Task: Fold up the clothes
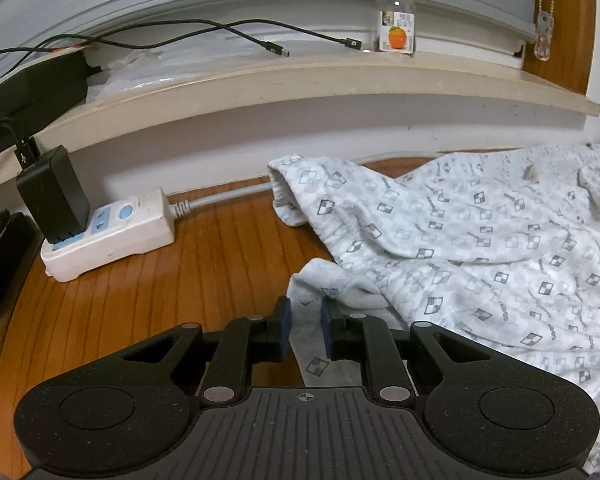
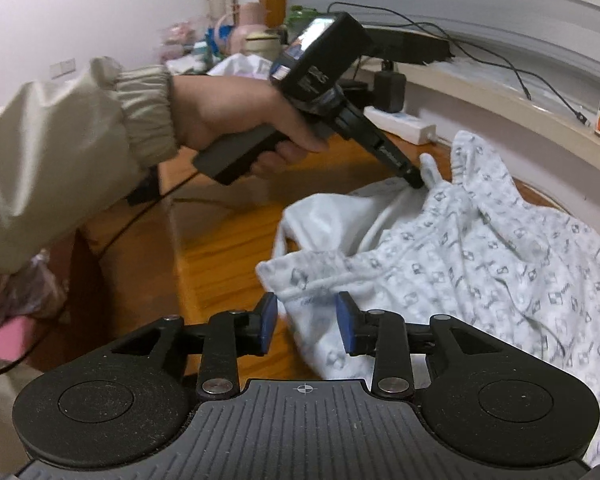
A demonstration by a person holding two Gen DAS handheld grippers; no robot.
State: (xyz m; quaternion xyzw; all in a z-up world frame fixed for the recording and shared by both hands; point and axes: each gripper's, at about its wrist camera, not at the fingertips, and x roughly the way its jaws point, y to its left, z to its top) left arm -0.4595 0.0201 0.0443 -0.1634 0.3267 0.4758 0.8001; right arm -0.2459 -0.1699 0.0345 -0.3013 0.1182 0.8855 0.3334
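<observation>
Soft white cloth scattered with small grey checked squares: printed garment (image 1: 480, 248), seen from the left wrist, lying rumpled across the right half of the wooden table (image 1: 180, 280), one elastic cuff reaching back towards the wall under the windowsill (image 1: 300, 88). Looks light, limp and thin; likely to sag and slide rather than hold any shape, so best taken at a hem, cuff or seam where the layers are thicker. Nearest corner drawn up into the left gripper (image 1: 306, 320), blue pads standing close together with a narrow strip of the fabric filling the gap between them. Well clear to the left, a white power strip (image 1: 112, 236) with a black adapter plugged in

From the right wrist, same garment heaped on the right side of the table, pale inner side showing near the middle. Left gripper visible across the table in a hand (image 2: 236, 120) with a beige sleeve (image 2: 60, 152), tip pinching a fold that sticks up above the fingers. Right gripper (image 2: 307, 318) spread moderately, a rolled hem of the garment lying between the pads but not squeezed by them; nothing held on this side, by the look of it
</observation>
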